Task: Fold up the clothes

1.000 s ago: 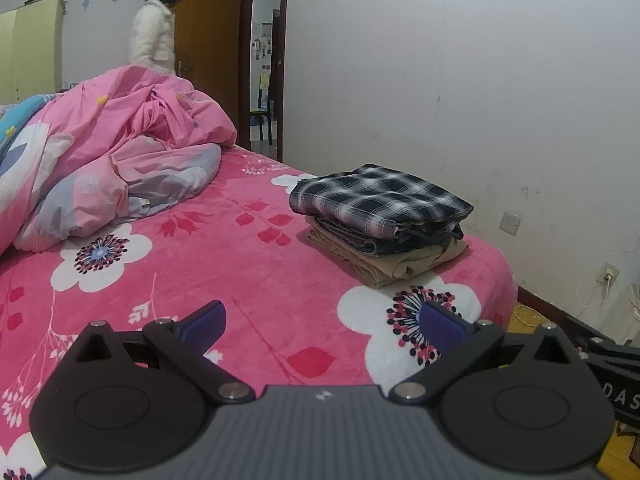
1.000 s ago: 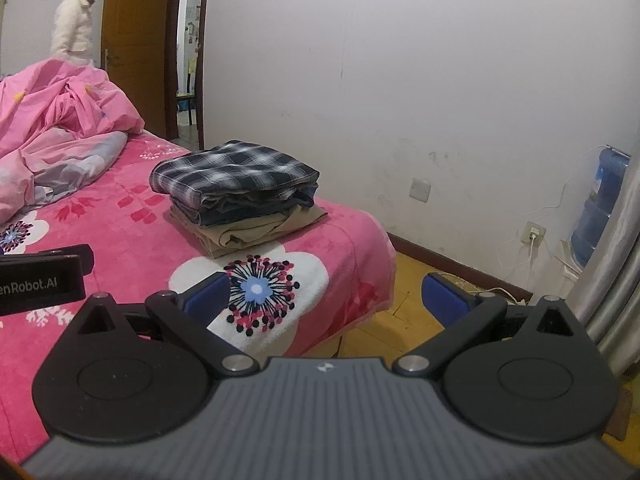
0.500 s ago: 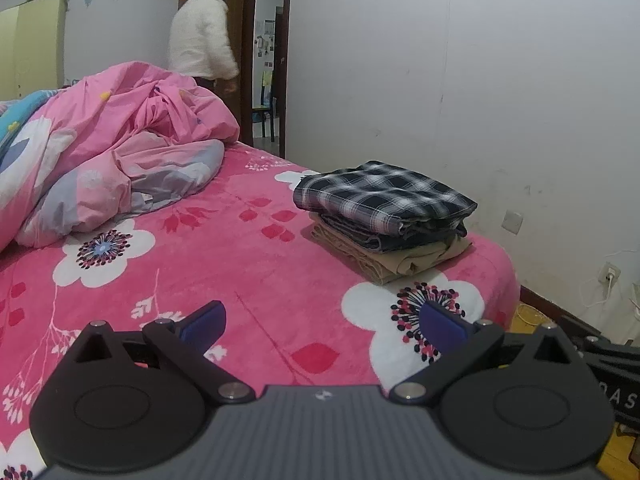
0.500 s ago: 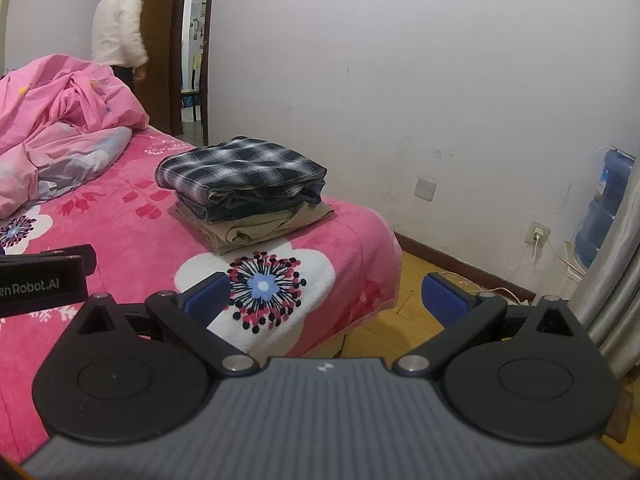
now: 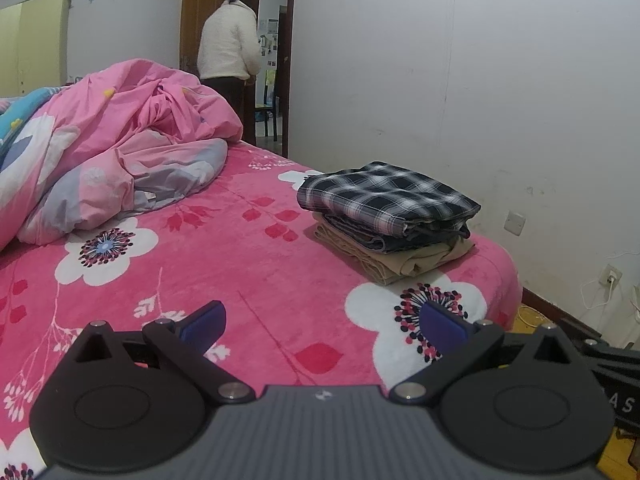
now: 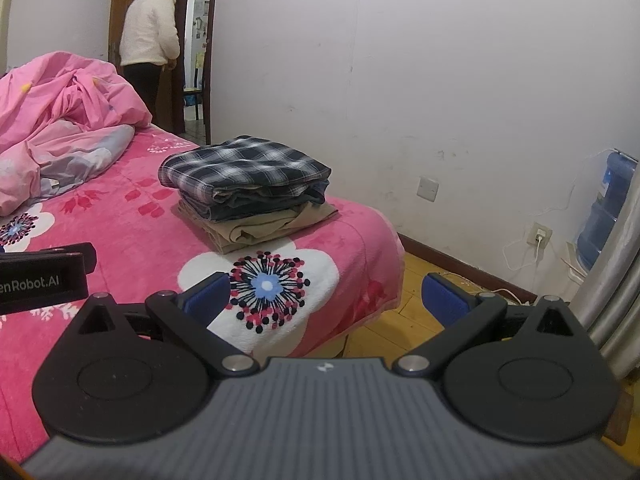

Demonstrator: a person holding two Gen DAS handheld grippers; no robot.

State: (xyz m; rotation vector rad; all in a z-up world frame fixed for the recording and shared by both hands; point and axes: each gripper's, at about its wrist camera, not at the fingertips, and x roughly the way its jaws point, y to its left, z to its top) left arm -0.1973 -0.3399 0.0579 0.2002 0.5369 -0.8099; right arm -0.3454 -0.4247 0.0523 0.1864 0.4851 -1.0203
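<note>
Stack [image 5: 386, 216] near bed [image 5: 256, 264] corner | both grippers' fingers [image 5: 204, 324] spread, empty | floor beyond, seemingly clear

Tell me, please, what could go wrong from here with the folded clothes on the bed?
1. The stack sits close to the bed corner; a push from either open gripper, left or right, might slide it toward the floor.
2. The plaid piece lies loose on top, so it could shift or unfold if nudged.
3. A person stands at the doorway and may walk into the workspace.
</note>
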